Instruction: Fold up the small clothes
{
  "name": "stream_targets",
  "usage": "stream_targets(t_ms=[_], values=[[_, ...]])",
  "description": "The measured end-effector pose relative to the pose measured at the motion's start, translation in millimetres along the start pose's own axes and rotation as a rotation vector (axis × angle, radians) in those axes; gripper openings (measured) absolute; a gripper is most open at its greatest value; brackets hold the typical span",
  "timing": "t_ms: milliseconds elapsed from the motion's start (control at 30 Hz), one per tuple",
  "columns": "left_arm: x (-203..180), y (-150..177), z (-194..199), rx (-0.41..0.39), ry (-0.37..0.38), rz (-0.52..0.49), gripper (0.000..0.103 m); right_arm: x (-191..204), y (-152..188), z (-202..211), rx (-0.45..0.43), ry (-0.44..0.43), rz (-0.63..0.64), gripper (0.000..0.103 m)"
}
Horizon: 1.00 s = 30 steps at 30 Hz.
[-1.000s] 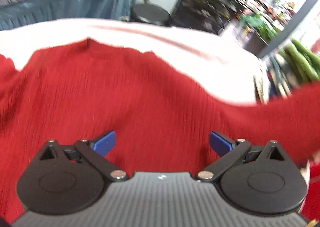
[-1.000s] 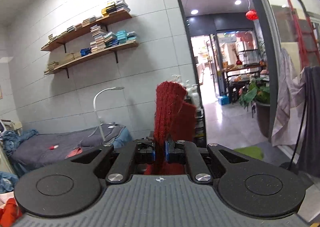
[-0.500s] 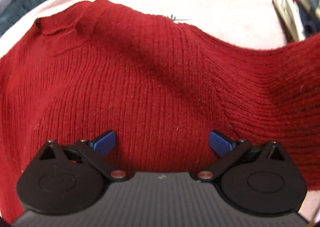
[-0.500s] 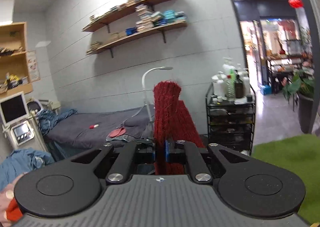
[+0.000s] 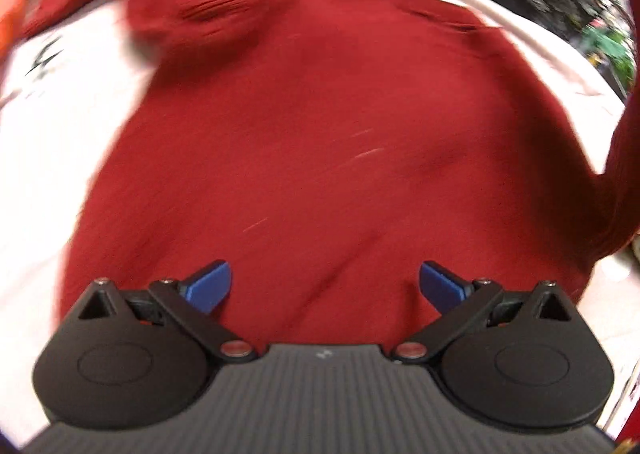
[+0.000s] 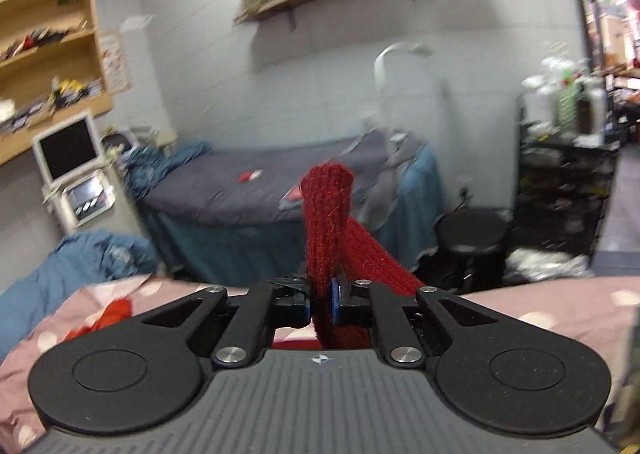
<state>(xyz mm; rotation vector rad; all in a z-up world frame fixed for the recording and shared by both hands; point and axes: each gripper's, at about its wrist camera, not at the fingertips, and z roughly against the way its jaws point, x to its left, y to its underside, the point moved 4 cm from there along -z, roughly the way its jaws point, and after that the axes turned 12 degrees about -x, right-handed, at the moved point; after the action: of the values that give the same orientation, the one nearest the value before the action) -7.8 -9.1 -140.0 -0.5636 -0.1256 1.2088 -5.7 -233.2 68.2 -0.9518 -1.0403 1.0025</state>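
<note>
A small red knitted sweater (image 5: 320, 126) lies spread on a pale pink cloth (image 5: 60, 126), neckline toward the far side. My left gripper (image 5: 325, 286) hovers open just above its lower body, empty. One sleeve rises off the surface at the right edge (image 5: 624, 158). My right gripper (image 6: 322, 304) is shut on that red sleeve (image 6: 326, 214), whose cuff end sticks up above the jaws, held well above the pink cloth (image 6: 540, 310).
An orange-red garment lies at the cloth's left edge (image 6: 116, 312). Beyond stand a grey bed (image 6: 260, 194), a blue heap of clothes (image 6: 80, 258), a black stool (image 6: 472, 238) and a dark shelf cart (image 6: 568, 182).
My left gripper has drawn back over the sweater, so more of its body and the pink cloth show. My right gripper has tilted downward and turned left, still gripping the sleeve.
</note>
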Motion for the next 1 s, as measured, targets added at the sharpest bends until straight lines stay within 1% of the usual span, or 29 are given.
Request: stream_targets(t_ms=[67,133,167,200,233,267,300,333,367,400,433,467,500,533,633,767,833,900,967,1000], values=[[25.5,16.4,11.1,-0.006,-0.023,0.042,0.102,25.6,28.0,-27.1,0.051,-0.044,0.007,0.017],[44.9,22.0,19.5,-0.012,-0.039,0.078,0.102,54.2,61.3,-53.9,0.099,-0.09,0.043,0.018],[56.9,25.1,25.1,-0.009,-0.046,0.089,0.102,67.9,79.3,-66.7,0.124,-0.109,0.064,0.021],[64.6,19.9,22.0,-0.003,-0.05,0.094,0.102,80.8,98.4,-79.3,0.155,-0.125,0.091,0.024],[69.9,16.3,21.1,0.001,-0.051,0.096,0.102,92.2,119.1,-90.6,0.192,-0.14,0.113,0.034],[73.2,14.9,21.7,0.0,-0.044,0.097,0.102,99.9,135.4,-100.8,0.229,-0.148,0.13,0.051],[74.5,13.0,23.4,-0.004,-0.033,0.096,0.102,107.0,153.1,-108.8,0.272,-0.158,0.157,0.061],[75.5,11.8,24.2,-0.009,-0.021,0.092,0.102,110.6,167.2,-113.8,0.324,-0.148,0.19,0.069],[76.5,8.4,25.1,-0.02,-0.011,0.082,0.102,112.1,175.5,-115.2,0.372,-0.109,0.224,0.068],[79.3,8.5,29.9,-0.034,-0.004,0.071,0.102,111.7,178.7,-110.4,0.392,-0.072,0.244,0.069],[80.3,7.3,31.4,-0.047,0.002,0.061,0.102,108.0,175.3,-99.7,0.379,-0.058,0.244,0.074],[82.5,5.5,30.8,-0.057,0.008,0.056,0.102,103.1,169.5,-85.4,0.354,-0.065,0.23,0.082],[85.9,3.8,30.1,-0.06,0.015,0.058,0.102,96.0,162.9,-69.8,0.335,-0.073,0.208,0.098],[87.8,2.4,30.0,-0.06,0.026,0.064,0.102,86.4,155.4,-52.9,0.32,-0.068,0.183,0.103],[93.3,-4.6,27.2,-0.082,0.063,0.1,0.102,48.5,138.8,-3.7,0.3,-0.02,0.105,0.103],[110.0,-9.3,36.6,-0.144,0.121,0.171,0.102,-12.2,131.8,67.9,0.323,0.105,0.019,0.103],[121.4,-9.5,41.4,-0.172,0.098,0.182,0.102,-39.0,142.5,98.2,0.356,0.176,-0.046,0.103],[134.6,-8.6,44.1,-0.165,0.062,0.187,0.102,-61.0,152.7,134.2,0.394,0.247,-0.098,0.103],[148.8,-6.8,42.4,-0.147,0.054,0.188,0.102,-72.8,167.8,160.5,0.461,0.281,-0.129,0.101],[154.7,-5.8,41.9,-0.141,0.045,0.186,0.102,-77.0,176.0,172.9,0.492,0.289,-0.165,0.1]])
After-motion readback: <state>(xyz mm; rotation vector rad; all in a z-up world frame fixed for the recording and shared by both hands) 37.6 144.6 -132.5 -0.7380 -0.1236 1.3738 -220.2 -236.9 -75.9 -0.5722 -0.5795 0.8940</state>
